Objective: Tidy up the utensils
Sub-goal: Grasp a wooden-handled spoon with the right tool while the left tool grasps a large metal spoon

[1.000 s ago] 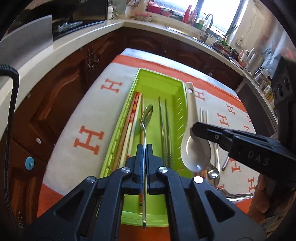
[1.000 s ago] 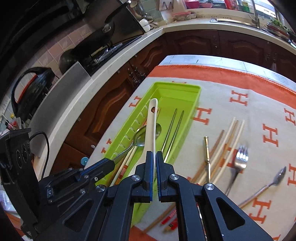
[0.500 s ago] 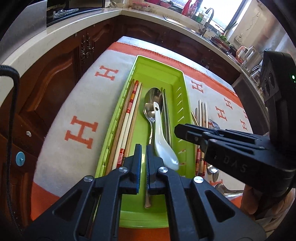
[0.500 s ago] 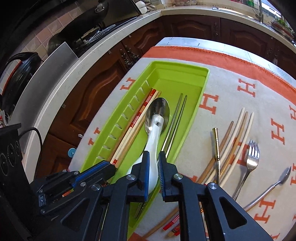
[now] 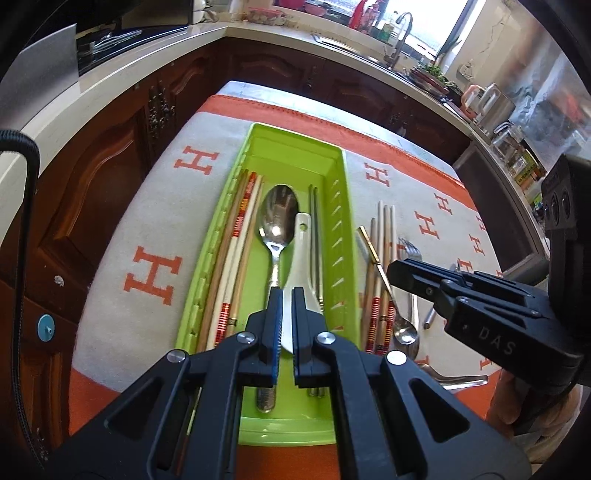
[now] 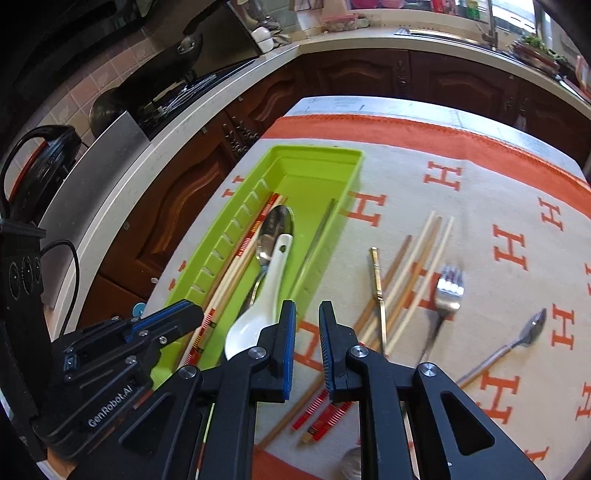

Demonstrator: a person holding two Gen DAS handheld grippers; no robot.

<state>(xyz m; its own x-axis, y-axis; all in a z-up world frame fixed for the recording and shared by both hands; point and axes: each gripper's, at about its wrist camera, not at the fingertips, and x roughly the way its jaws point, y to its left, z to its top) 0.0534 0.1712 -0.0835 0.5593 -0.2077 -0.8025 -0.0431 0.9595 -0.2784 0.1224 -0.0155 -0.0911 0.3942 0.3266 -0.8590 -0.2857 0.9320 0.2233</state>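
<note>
A green utensil tray (image 5: 334, 166) (image 6: 314, 155) lies on the cloth. In it lie wooden chopsticks (image 5: 236, 240) (image 6: 240, 254), a metal spoon (image 5: 277, 218) (image 6: 275, 225), a white ceramic spoon (image 5: 301, 258) (image 6: 266, 295) and metal chopsticks (image 5: 314, 221) (image 6: 321, 225). My left gripper (image 5: 285, 295) hangs just above the tray's near end, slightly open and empty. My right gripper (image 6: 307, 314) is open and empty, over the cloth just right of the tray. Loose on the cloth are chopsticks (image 6: 417, 269) (image 5: 382, 251), a gold-handled utensil (image 6: 378, 284), a fork (image 6: 448, 291) and a small spoon (image 6: 517, 339).
The white cloth with orange H marks (image 6: 513, 251) (image 5: 153, 273) covers the table. Dark wood cabinets and a pale counter (image 6: 207, 107) run along the left and far side. A sink with a tap (image 5: 399, 22) is at the back.
Both grippers let go: the metal spoon and the white ceramic spoon now lie in the tray. My right gripper has opened and moved right, off the tray. My left gripper has opened a little.
</note>
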